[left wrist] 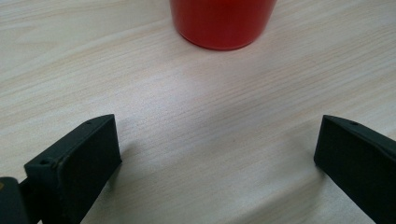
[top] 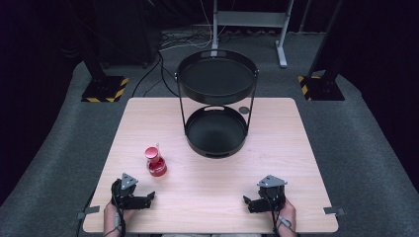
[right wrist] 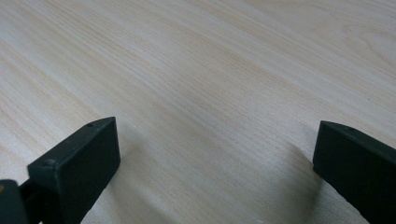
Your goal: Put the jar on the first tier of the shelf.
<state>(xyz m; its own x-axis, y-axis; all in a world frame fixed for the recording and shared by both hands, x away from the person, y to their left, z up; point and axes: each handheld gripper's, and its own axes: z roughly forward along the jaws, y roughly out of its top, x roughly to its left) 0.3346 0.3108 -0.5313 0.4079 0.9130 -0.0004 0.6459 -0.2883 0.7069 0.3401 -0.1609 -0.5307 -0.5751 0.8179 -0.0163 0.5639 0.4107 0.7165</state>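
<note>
The spread, empty jaws of the left gripper (left wrist: 217,154) are aimed at the red flask (left wrist: 223,21), seen at top centre just ahead, while the right gripper (right wrist: 215,158), equally wide and empty, is placed well apart.

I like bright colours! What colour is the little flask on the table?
Red: the flask shows best in the high view.

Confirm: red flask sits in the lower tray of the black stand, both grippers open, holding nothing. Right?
Not quite. The red flask stands on the table, left of the black stand and outside its trays, per the high view. Left gripper and right gripper are open, holding nothing.
</note>
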